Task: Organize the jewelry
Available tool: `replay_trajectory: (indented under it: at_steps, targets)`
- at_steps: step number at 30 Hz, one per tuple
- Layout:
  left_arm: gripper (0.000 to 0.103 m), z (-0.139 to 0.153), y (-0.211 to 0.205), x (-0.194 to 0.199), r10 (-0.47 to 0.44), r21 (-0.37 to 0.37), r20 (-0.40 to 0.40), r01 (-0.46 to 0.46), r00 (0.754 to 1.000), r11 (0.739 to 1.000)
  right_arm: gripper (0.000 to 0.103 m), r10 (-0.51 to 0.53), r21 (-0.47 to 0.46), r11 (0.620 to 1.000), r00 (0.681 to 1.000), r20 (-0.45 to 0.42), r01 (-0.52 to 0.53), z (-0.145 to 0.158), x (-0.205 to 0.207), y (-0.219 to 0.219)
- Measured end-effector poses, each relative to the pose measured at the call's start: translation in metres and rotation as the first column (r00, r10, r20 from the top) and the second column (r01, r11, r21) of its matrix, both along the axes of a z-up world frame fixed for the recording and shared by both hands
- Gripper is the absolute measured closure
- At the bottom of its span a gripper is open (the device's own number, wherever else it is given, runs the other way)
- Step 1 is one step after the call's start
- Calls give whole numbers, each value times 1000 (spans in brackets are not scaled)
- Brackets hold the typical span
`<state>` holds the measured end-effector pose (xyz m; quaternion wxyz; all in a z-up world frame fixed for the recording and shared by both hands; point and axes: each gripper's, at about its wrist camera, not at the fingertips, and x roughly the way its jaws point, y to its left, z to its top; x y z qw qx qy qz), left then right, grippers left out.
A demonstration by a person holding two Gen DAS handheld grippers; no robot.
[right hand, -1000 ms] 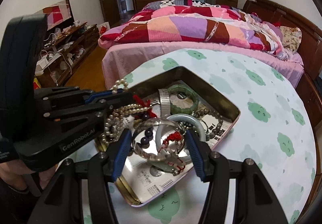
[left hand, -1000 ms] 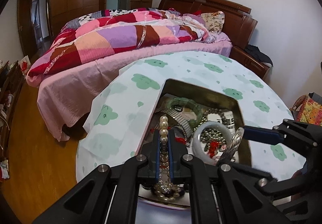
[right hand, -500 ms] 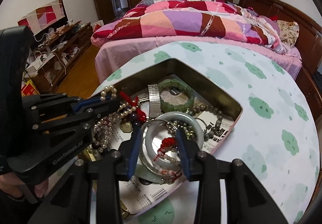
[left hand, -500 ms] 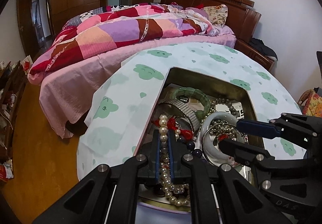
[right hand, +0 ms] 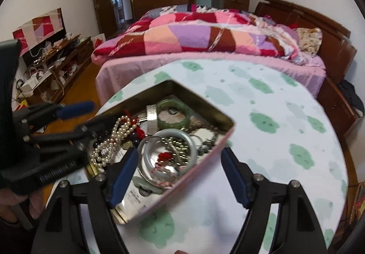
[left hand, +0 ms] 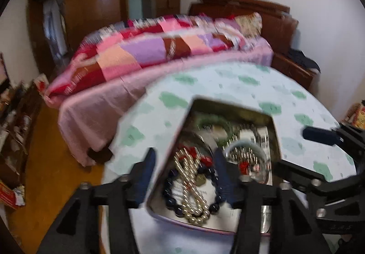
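Both tongs are seen opening, nothing gripped: pearl necklace (left hand: 194, 187) below the left gripper (left hand: 183, 174), pale bangle (right hand: 168, 153) under the right gripper (right hand: 180, 174).

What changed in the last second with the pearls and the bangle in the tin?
The left gripper let go of the pearl necklace, which now lies in the tin; its jaws are opening. The right gripper released the pale bangle, jaws opening too. The green bracelet stayed put.
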<state>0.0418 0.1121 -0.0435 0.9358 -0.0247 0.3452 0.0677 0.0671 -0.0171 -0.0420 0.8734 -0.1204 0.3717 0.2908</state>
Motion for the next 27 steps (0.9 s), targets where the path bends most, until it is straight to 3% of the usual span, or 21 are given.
replay_trajectory:
  at_steps: [1,2,5,9,14,27]
  targets:
    - [27,11,0,-7,30,25,49,-32,998,999,24,-9,13,1000,1000,18,9,6,-4,-5]
    - [23,18,0,-12,48,40,80,-51,996,998,22,-20,29,999,999,46,19,14,-9,-10]
    - [22,42,1,-28,83,65,176,-96,981,993,18,-66,75,996,989,132,56,35,-23,-24]
    - [21,61,5,-40,100,71,227,-119,969,990,16,-116,126,988,968,224,89,55,-32,-37]
    - [21,64,3,-42,104,86,235,-127,966,988,15,-154,176,978,962,223,116,61,-26,-45]
    - [21,63,0,-41,104,85,218,-125,970,989,12,-144,175,979,966,216,106,58,-29,-45]
